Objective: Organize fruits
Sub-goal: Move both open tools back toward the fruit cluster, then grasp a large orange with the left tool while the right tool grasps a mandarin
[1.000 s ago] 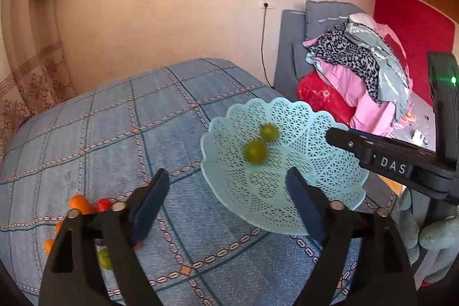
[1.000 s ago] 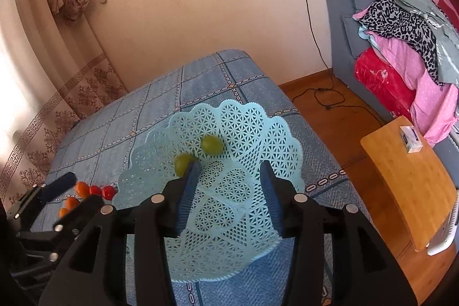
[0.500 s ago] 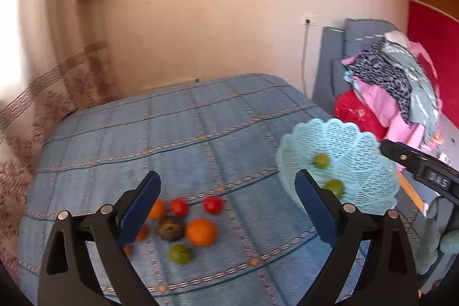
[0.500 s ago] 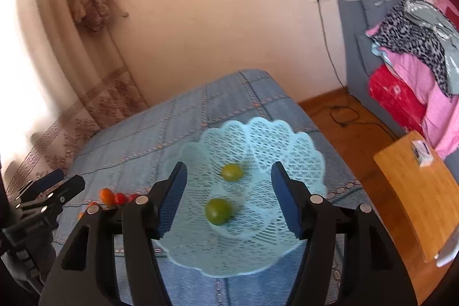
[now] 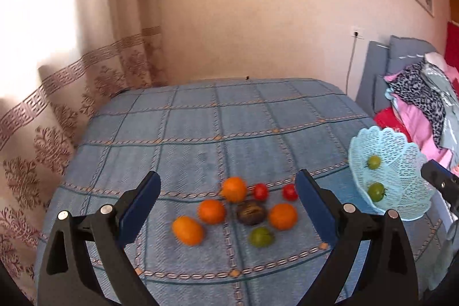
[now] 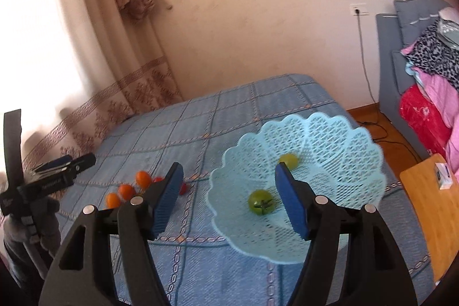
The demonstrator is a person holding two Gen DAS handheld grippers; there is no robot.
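Jaws wide on the left gripper, empty above the loose fruit on the bench; right gripper jaws have just been opening, empty, before the basket holding two green tomatoes.

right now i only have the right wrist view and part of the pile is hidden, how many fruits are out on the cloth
observer: eight on the cloth: four oranges, two red ones, a dark fruit and a green one.
operator: where's that green one
observer: at the edge of the pile nearest the left camera, just in front of the dark fruit.
operator: and the dark fruit
observer: mid-pile, with an orange on either side of it.
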